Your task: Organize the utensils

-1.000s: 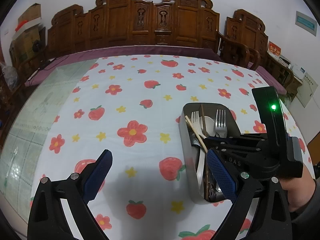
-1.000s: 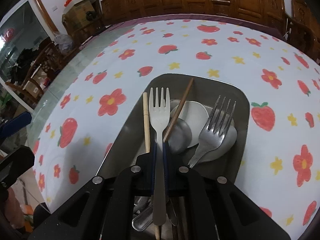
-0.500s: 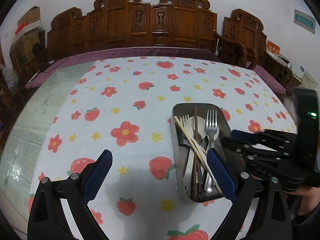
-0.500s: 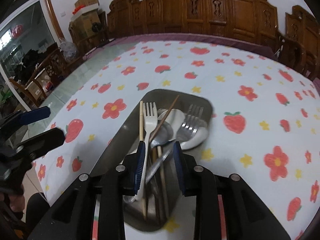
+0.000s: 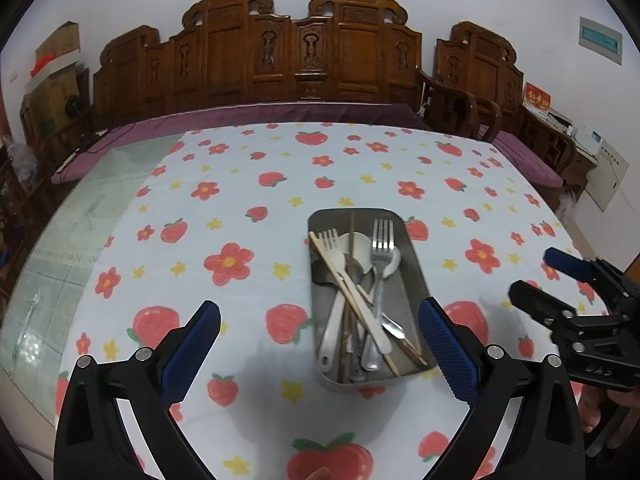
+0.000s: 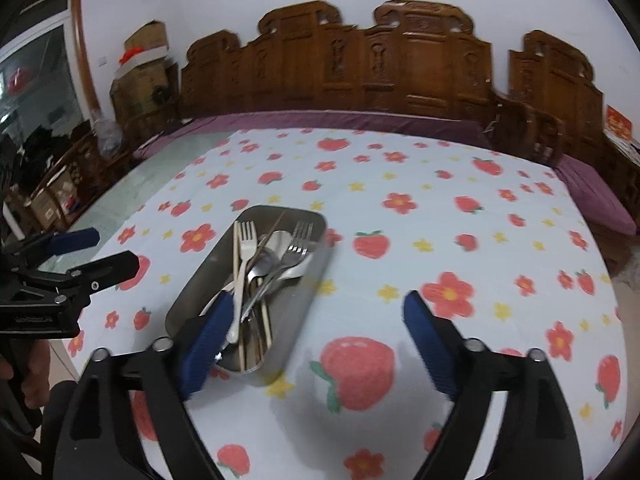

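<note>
A steel tray (image 5: 416, 258) (image 6: 306, 300) lies on the flowered tablecloth and holds several utensils: a white fork (image 5: 335, 264) (image 6: 244, 256), a metal fork (image 5: 380, 264) (image 6: 294, 248), spoons and chopsticks (image 5: 352, 296). My left gripper (image 5: 320, 344) is open and empty, above the cloth near the tray's near end. My right gripper (image 6: 316, 344) is open and empty, its left finger over the tray's near end. It also shows in the left wrist view (image 5: 540, 276), to the right of the tray.
The table (image 5: 240, 200) carries a white cloth with red flowers and strawberries; a bare glass strip (image 5: 80, 216) runs along its left side. Carved wooden benches (image 5: 304, 52) stand behind the far edge. Boxes and clutter stand at far left.
My right gripper let go of the white fork, opened wide and pulled back from the tray to the right. The fork now lies in the tray. The left gripper stayed open.
</note>
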`<state>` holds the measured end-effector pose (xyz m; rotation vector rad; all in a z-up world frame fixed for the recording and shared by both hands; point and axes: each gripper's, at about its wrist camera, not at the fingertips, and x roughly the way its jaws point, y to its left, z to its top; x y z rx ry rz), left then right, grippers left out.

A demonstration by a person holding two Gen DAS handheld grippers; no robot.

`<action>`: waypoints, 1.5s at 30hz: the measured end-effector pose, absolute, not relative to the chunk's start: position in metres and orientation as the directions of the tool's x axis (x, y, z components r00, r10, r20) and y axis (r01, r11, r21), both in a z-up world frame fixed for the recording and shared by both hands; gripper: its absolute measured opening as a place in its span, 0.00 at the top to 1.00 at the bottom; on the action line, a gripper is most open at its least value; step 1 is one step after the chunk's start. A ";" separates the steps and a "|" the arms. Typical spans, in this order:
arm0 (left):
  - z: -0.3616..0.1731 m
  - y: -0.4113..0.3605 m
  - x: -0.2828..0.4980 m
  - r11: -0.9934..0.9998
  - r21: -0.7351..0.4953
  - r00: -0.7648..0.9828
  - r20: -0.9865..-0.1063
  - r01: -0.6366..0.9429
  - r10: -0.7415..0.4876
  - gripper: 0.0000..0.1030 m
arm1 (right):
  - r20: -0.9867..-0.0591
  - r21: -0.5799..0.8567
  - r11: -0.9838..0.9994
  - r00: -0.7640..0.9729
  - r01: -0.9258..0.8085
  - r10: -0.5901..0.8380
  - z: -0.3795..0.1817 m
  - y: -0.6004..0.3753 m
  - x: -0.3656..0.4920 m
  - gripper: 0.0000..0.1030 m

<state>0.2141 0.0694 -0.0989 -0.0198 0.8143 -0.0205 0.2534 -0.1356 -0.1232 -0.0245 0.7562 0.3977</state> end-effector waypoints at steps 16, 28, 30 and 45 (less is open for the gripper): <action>-0.071 0.025 0.154 0.998 -0.050 0.729 -0.681 0.039 -0.063 0.08 | -0.604 0.116 0.957 0.746 -0.265 0.280 -0.087 -0.203 0.174 0.03; -0.011 0.007 0.093 0.999 -0.032 0.813 -0.581 0.025 -0.038 0.08 | -0.461 0.091 0.967 0.850 -0.239 0.254 -0.022 -0.223 0.104 0.03; 0.001 0.003 0.083 0.999 -0.027 0.830 -0.556 0.028 -0.038 0.08 | -0.431 0.081 0.969 0.868 -0.235 0.247 -0.009 -0.225 0.093 0.03; 0.044 -0.012 0.040 0.999 -0.009 0.892 -0.451 0.034 -0.034 0.08 | -0.341 0.061 0.975 0.913 -0.216 0.223 0.027 -0.236 0.052 0.03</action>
